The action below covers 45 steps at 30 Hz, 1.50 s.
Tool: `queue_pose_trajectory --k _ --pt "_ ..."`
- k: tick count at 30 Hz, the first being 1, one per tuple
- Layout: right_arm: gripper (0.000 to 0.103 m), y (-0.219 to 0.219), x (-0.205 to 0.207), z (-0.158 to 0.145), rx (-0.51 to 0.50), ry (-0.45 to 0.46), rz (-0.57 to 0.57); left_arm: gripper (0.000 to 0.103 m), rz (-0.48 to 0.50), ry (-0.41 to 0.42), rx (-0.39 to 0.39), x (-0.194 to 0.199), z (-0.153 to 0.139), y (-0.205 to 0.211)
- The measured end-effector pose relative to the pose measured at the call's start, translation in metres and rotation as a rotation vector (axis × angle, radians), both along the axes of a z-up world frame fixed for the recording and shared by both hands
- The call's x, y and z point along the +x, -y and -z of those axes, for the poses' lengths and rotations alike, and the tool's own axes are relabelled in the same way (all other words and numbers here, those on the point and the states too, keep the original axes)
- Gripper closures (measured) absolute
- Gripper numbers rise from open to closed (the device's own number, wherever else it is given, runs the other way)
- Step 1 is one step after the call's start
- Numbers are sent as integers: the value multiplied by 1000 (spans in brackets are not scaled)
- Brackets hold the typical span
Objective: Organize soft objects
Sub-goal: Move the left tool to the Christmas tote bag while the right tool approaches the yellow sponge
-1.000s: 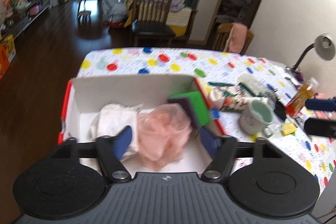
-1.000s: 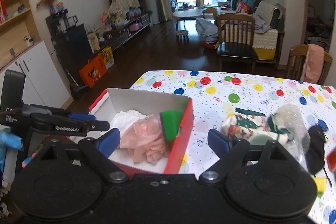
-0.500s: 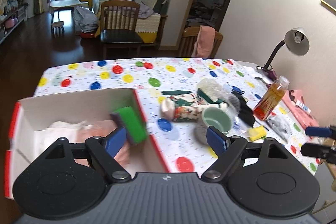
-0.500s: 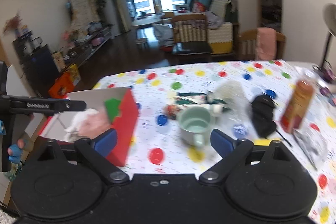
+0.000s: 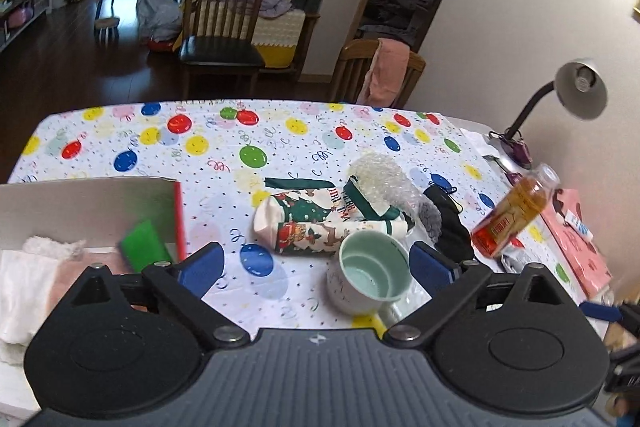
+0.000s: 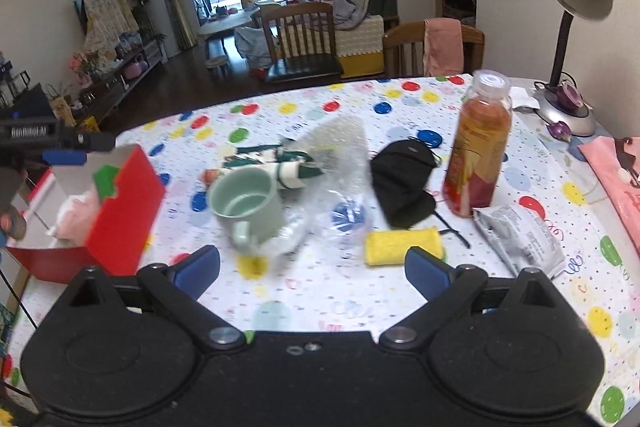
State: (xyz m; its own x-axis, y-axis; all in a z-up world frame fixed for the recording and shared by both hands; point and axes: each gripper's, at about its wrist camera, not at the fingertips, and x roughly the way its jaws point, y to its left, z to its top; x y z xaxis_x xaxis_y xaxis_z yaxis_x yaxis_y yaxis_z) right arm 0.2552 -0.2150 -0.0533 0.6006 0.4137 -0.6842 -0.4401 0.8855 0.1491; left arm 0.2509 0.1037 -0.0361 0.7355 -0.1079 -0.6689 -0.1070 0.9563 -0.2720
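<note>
Both grippers hold nothing, left gripper [image 5: 316,267] opening, right gripper [image 6: 312,267] spread wide; the yellow sponge [image 6: 404,246], low centre-right just beyond the right fingers, looks light and squashy, best pinched across its short sides.

1. Red box [image 5: 178,215]: cut off by the left-wrist picture's left edge.
2. Pink cloth [image 6: 76,213] in the box: blurred.
3. Pink book [image 6: 616,167]: cropped at the right edge.
4. Snack packet [image 6: 524,239]: print unreadable.
</note>
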Motion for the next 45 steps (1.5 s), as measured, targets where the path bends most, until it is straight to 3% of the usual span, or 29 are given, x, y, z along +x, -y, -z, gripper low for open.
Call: queue_pose_trajectory --k 18,35,38,45 --pt "4 18 73 56 -90 -81 -82 3 -108 -245 -86 118 43 7" --pt "4 0 120 96 -146 -146 -87 4 -176 -395 -81 180 100 -5" --pt "4 -3 126 102 -159 -153 -84 4 -204 -427 -122 186 114 -12" --pt "4 -12 142 115 -183 -165 -63 4 -213 -447 -107 202 133 -19"
